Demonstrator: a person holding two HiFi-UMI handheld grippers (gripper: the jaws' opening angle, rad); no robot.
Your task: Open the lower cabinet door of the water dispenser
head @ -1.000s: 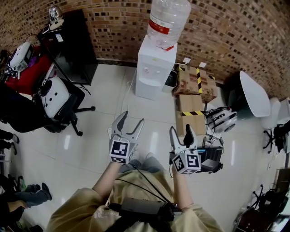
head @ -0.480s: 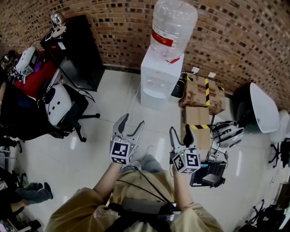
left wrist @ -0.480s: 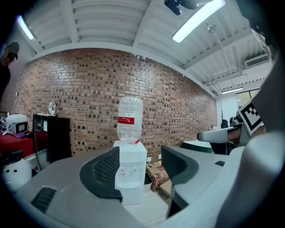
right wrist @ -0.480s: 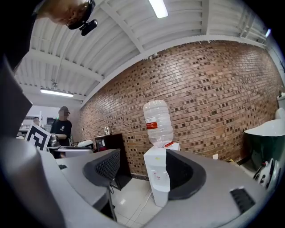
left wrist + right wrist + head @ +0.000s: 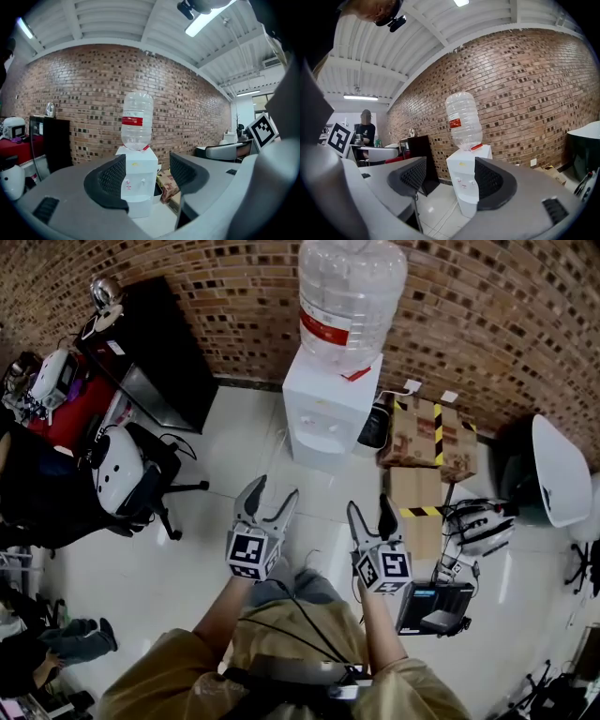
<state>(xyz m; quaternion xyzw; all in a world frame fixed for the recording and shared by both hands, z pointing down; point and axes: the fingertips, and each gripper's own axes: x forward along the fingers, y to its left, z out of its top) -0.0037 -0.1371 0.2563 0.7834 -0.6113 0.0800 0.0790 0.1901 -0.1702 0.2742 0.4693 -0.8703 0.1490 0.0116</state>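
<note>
Dispenser: I see the white dispenser standing against the brick wall, well ahead of both grippers. Its upturned bottle is cut off by the top edge of the head view.
Door: The lower front is steeply foreshortened from the head camera. In the left gripper view the left jaw covers part of the base. In the right gripper view the right jaw hides one side of the body. I cannot make out a door seam or handle in any view.
Left gripper: The left gripper is held in the air over the tiled floor. Its jaws are released and wide apart, and the gap frames only the distant dispenser.
Right gripper: The right gripper is level with the left and apart from it. Its jaws are spread and grasp nothing, and the dispenser shows through the gap.
Beside the dispenser: Cardboard boxes with yellow-and-black tape sit just to its right. I cannot tell whether they touch it.
Far left: A black cabinet stands along the wall, with an office chair in front of it.
Person: Only forearms, sleeves and lap show at the bottom edge.
</note>
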